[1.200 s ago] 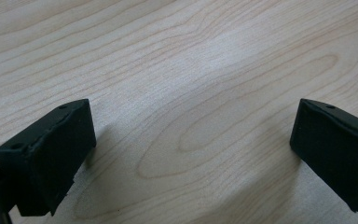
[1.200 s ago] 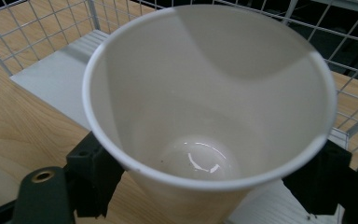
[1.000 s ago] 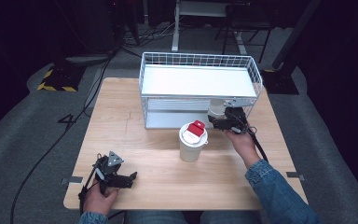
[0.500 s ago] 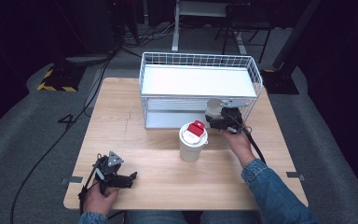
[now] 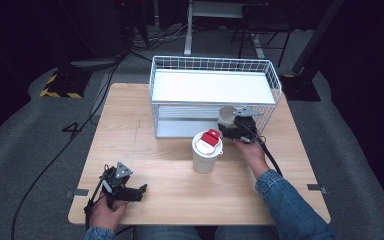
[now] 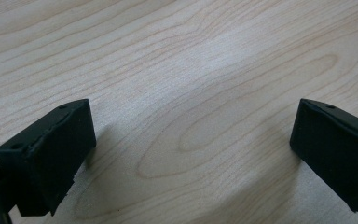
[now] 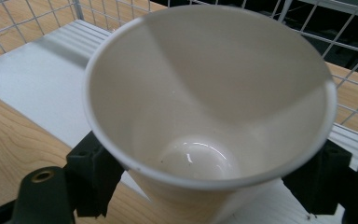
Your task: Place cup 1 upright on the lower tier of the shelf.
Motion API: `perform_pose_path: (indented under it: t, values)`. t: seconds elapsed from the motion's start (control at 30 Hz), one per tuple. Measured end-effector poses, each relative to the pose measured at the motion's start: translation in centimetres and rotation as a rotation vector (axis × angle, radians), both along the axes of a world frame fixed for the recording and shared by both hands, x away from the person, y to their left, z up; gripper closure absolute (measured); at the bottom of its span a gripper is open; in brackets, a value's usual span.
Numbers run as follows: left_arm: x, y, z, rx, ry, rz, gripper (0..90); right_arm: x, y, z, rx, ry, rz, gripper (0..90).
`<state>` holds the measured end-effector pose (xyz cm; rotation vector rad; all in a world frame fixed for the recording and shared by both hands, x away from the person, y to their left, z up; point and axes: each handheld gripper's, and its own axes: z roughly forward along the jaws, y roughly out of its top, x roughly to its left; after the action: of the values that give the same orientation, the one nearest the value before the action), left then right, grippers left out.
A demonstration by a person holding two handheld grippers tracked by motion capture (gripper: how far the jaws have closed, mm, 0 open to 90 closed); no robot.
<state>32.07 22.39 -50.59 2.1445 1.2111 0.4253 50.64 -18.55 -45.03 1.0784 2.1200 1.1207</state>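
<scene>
Right gripper (image 5: 228, 125) has nudged its gripped cup (image 7: 209, 112) toward the rack (image 5: 212, 86) at 12 o'clock, probably shelving it next, while left gripper (image 5: 139, 190) sits released.

Your paper cup (image 7: 209, 107) hides its own outer wall and most of both fingers (image 7: 91, 175); the tall cup's red label (image 5: 210, 138) is too small to read.

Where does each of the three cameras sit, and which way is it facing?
High view: above the person's side, looking forward and down on the table; both forearms and hands show.
Left gripper view: rides the left gripper, facing bare wood between open jaws.
Right gripper view: rides the right gripper, looking into the paper cup.
Shared: the cup and wire rack.
</scene>
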Motion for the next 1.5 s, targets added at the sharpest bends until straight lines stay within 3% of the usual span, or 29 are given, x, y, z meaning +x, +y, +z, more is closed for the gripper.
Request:
perform_pose_path:
  t: [0.97, 1.07, 1.5]
  values:
    - [0.0, 0.0, 0.0, 0.000, -0.003, -0.001, 0.7, 0.4, 0.2, -0.9, 0.007, -0.028, -0.007, 21.8]
    - [0.0, 0.0, 0.0, 0.000, -0.003, -0.001, 0.7, 0.6, 0.1, -1.1, -0.009, -0.027, -0.029, 14.8]
    - [0.0, 0.0, 0.0, -0.001, 0.000, 0.001, 0.7, 0.4, -0.3, -1.1, 0.011, -0.043, -0.059, 14.2]
